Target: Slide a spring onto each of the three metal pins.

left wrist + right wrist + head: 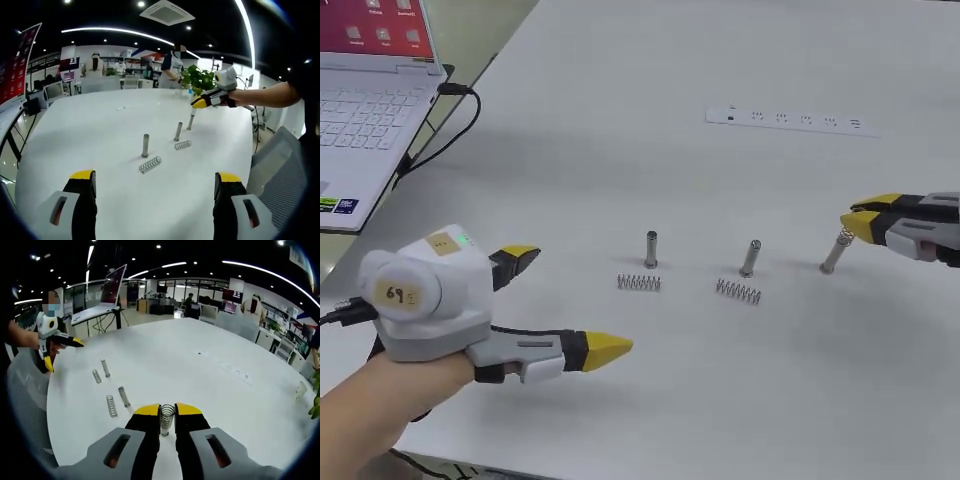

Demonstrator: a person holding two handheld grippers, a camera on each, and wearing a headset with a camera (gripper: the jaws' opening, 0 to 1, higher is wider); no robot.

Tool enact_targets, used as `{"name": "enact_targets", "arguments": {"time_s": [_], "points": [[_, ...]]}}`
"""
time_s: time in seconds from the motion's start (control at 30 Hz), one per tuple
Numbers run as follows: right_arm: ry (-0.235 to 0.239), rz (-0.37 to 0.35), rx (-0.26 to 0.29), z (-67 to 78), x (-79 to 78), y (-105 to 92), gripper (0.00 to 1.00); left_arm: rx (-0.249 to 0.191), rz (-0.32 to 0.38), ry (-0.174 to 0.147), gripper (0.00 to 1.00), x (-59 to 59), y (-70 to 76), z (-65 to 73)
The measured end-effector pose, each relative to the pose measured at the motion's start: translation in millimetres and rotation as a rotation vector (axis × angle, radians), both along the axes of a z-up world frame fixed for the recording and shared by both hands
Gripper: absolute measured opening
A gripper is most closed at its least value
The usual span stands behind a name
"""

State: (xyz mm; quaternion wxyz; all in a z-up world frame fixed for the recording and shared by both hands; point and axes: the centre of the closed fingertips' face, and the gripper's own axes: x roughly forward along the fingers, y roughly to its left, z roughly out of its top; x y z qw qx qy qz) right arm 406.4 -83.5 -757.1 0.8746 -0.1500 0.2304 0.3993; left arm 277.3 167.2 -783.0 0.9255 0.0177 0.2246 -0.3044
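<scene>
Three short metal pins stand on the white table (620,150): the left pin (651,248), the middle pin (750,258) and the right pin (833,256). One loose spring (639,283) lies in front of the left pin, and a second spring (738,291) lies in front of the middle pin. My right gripper (860,222) is shut on a third spring (167,417) at the top of the right pin. My left gripper (563,300) hovers open and empty near the table's front left, short of the left pin (145,145).
An open laptop (370,90) sits at the far left with a black cable (455,125) running from it. A white power strip (785,119) lies at the back of the table. People stand in the office beyond.
</scene>
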Motion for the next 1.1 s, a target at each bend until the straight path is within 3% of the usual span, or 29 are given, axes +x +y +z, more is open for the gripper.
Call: {"name": "enact_targets", "arguments": {"time_s": [1.1], "points": [[0.067, -0.003, -0.055, -39.7, -7.4, -5.1, 0.08, 0.009, -0.004, 0.011, 0.95, -2.9, 0.7, -2.7]]}}
